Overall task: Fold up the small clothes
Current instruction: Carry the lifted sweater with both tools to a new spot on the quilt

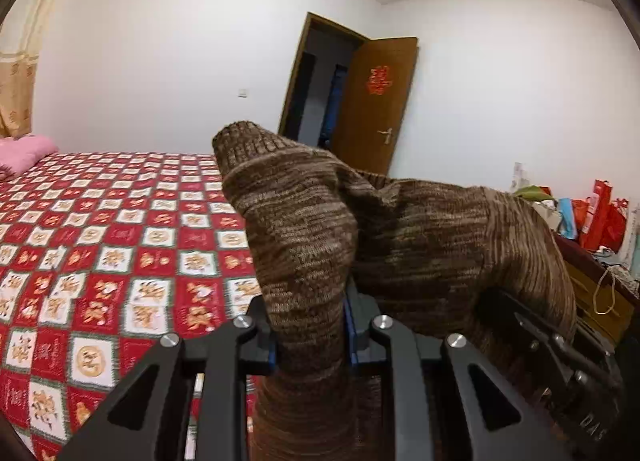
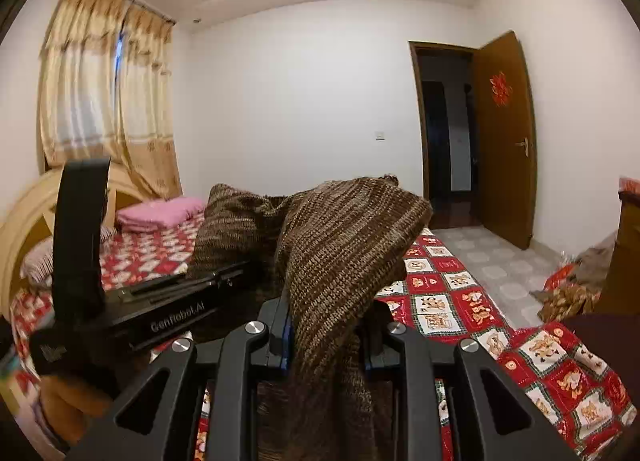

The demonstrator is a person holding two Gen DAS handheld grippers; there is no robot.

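Bedroom, quilted bed (image 1: 100, 245) below: my left tongs (image 1: 308, 337) and right tongs (image 2: 326, 335) each pinch the sweater (image 1: 400, 229) aloft — mid-lift. Next — lay it flat.

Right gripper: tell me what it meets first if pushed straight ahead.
The right gripper is already shut on the brown knit sweater, which would travel with it. Beyond lies the red patterned bedspread, probably first contact, though depth is unclear.

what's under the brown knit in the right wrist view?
The brown knit hangs from the right gripper, shut on it. Below: the red patterned bedspread. The left gripper sits partly behind a fold; its tips are covered.
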